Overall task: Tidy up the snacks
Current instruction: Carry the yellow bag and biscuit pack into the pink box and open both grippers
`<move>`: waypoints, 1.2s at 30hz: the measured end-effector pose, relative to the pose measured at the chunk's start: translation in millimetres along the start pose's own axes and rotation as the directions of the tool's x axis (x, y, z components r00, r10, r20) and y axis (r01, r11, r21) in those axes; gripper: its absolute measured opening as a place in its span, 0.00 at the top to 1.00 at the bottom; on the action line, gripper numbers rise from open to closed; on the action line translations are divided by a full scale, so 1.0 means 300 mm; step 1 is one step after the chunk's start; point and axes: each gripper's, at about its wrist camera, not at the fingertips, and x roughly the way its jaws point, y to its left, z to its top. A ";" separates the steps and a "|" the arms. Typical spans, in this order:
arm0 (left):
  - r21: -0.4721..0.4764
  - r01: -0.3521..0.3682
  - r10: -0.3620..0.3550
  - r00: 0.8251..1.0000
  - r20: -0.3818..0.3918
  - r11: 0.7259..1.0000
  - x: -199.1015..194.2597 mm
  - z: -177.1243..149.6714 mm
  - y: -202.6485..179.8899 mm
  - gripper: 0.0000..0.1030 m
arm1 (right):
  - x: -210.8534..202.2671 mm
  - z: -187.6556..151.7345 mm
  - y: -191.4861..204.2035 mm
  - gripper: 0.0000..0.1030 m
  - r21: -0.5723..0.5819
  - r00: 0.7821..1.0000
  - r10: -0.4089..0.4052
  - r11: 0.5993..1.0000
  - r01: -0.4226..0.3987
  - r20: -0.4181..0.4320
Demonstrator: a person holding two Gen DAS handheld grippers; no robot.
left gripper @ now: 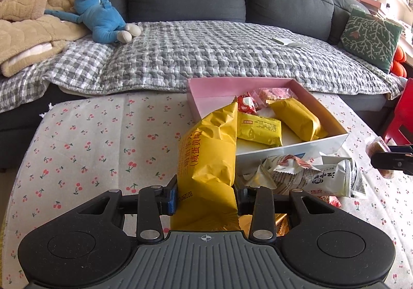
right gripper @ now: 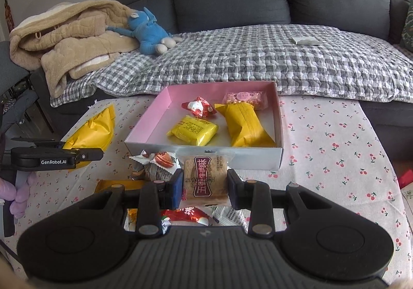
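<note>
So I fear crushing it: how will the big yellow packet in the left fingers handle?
The yellow packet looks puffy and creased, so probably light and floppy. Its glossy film may slip. Held low by the left gripper, its top might sag.

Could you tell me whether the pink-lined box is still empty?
No, the pink-lined box already holds four wrapped snacks, among them a yellow pack.

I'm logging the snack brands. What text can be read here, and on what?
"GenRobot.AI": side of the left gripper.
"五香牛肉味": brown label on the biscuit pack in the right gripper.
"咸蛋黄味", partly legible: big yellow packet in the left gripper.
Print on other wrappers: too small.
</note>
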 end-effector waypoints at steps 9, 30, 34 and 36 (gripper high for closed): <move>-0.022 0.020 -0.020 1.000 -0.014 1.000 0.076 0.098 -0.049 0.65 | 0.116 0.077 -0.045 0.69 0.098 0.999 0.047 0.994 -0.048 0.006; -0.004 -0.023 0.022 0.998 -0.053 1.000 0.403 0.246 -0.182 0.65 | 0.318 0.150 -0.147 0.69 0.169 0.999 0.042 0.985 -0.037 -0.026; 0.013 -0.050 0.051 0.998 -0.046 0.999 0.439 0.262 -0.190 0.64 | 0.334 0.155 -0.154 0.69 0.177 0.998 0.051 0.983 -0.045 -0.031; 0.020 -0.064 0.065 0.997 -0.041 0.998 0.452 0.269 -0.192 0.64 | 0.345 0.157 -0.154 0.69 0.174 0.998 0.056 0.984 -0.049 -0.034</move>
